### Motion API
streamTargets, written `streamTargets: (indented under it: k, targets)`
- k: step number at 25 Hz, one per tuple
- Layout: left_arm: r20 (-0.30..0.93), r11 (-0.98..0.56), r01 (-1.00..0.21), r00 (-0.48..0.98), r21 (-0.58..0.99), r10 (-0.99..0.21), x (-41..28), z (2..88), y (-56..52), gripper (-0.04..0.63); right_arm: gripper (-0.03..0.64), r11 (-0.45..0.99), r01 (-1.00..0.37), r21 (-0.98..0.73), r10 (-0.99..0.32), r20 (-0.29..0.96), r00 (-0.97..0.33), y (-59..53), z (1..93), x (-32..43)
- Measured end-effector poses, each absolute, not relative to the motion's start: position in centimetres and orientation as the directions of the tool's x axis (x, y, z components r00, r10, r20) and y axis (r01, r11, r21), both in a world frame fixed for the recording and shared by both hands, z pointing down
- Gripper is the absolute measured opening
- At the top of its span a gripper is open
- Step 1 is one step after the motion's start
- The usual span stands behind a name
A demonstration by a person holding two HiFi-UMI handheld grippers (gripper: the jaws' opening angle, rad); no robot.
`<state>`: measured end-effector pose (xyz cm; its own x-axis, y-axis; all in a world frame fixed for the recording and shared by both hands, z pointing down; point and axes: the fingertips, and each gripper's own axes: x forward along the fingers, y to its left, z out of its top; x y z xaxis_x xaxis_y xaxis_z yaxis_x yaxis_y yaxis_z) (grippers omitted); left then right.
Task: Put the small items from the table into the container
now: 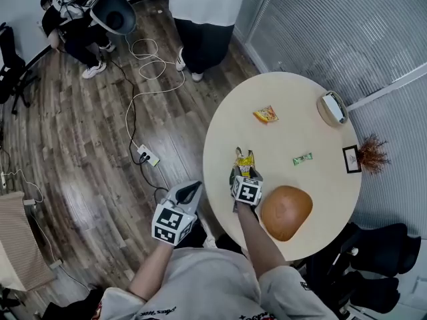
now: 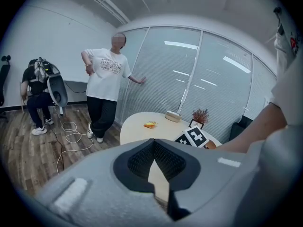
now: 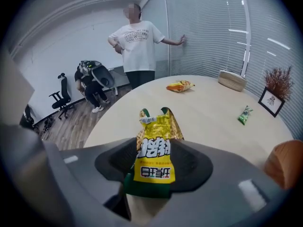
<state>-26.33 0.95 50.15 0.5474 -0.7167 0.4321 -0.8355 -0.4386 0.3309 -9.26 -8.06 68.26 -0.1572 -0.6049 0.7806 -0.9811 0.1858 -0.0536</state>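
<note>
A yellow snack packet [image 1: 245, 160] [image 3: 154, 150] lies on the round table [image 1: 293, 105] near its left front edge. My right gripper [image 1: 244, 173] [image 3: 158, 145] is down over it, open, with the packet between the jaws and no pad seen pressing on it. The brown bowl-like container [image 1: 285, 212] [image 3: 286, 162] stands just right of that gripper. An orange packet [image 1: 265, 115] [image 3: 179, 85] and a small green sweet [image 1: 302, 159] [image 3: 243, 115] lie farther out on the table. My left gripper [image 1: 190, 191] [image 2: 152, 141] hangs off the table's left edge, jaws together and empty.
A woven basket [image 1: 331, 108], a small picture frame [image 1: 351, 159] and a dried plant [image 1: 372, 153] stand at the table's far right. One person stands [image 1: 203, 12] beyond the table, another sits [image 1: 73, 25] at the back left. Cables and a power strip [image 1: 148, 155] lie on the floor.
</note>
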Motion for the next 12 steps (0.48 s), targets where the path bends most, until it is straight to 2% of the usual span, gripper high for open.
streamTargets:
  k: [3,12]
  targets:
    - [0.433,-0.437,-0.836,0.547,0.332,-0.717,-26.8,50.1,1.0,0.0,0.201,0.18,-0.983,-0.039,-0.591,0.795,-0.139,-7.7,68.6,-9.2]
    - [0.434,-0.44,-0.832,0.553,0.339,-0.711,-26.5,50.5,1.1,0.0,0.147,0.275,-0.96,-0.047,-0.548,0.813,-0.197,-6.9,68.8,-10.5]
